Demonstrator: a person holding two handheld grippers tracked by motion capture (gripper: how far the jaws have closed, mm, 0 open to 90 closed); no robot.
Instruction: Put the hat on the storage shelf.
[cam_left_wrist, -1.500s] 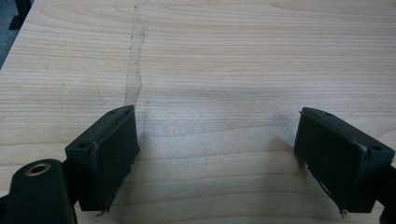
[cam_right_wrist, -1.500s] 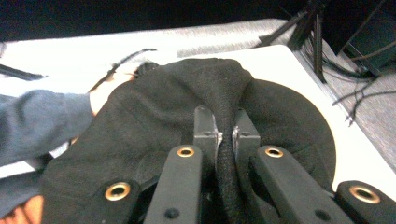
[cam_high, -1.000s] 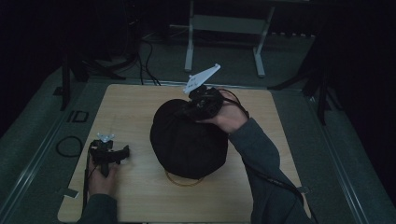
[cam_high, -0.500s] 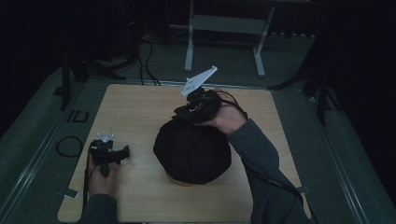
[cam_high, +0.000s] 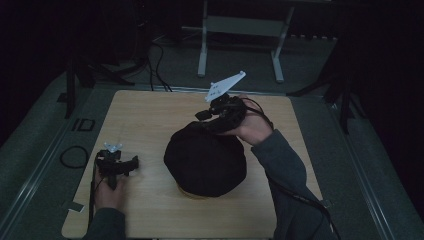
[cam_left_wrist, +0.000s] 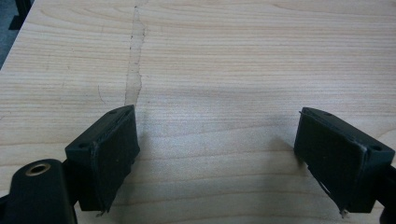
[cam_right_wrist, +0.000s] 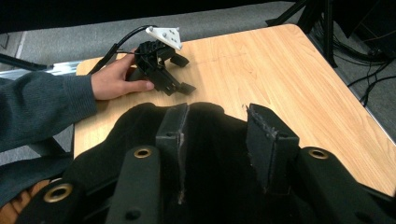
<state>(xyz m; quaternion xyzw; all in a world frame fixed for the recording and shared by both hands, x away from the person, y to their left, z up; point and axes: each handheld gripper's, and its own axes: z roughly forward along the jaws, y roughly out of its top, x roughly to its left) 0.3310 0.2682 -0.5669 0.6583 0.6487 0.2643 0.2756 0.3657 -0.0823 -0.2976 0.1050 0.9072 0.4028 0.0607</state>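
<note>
A black fabric bundle lies heaped at the middle of the wooden table, and a tan edge shows under its near side. My right gripper hovers at the bundle's far edge, held by a hand in a grey sleeve. In the right gripper view its jaws have just been opening, and my right gripper stands open. The black fabric lies below the gap, and the pads do not press on it. My left gripper rests on the table at the left. In its own view my left gripper is wide open over bare wood.
Beyond the table's far edge stands a metal frame on grey floor, with cables trailing beside it. A cable loop lies off the table's left edge. My left gripper sits past the bundle in the right gripper view.
The bundle's far side has dropped and the heap sits lower and smaller. The right gripper's jaws have spread apart near the same spot. The left gripper has not moved.
</note>
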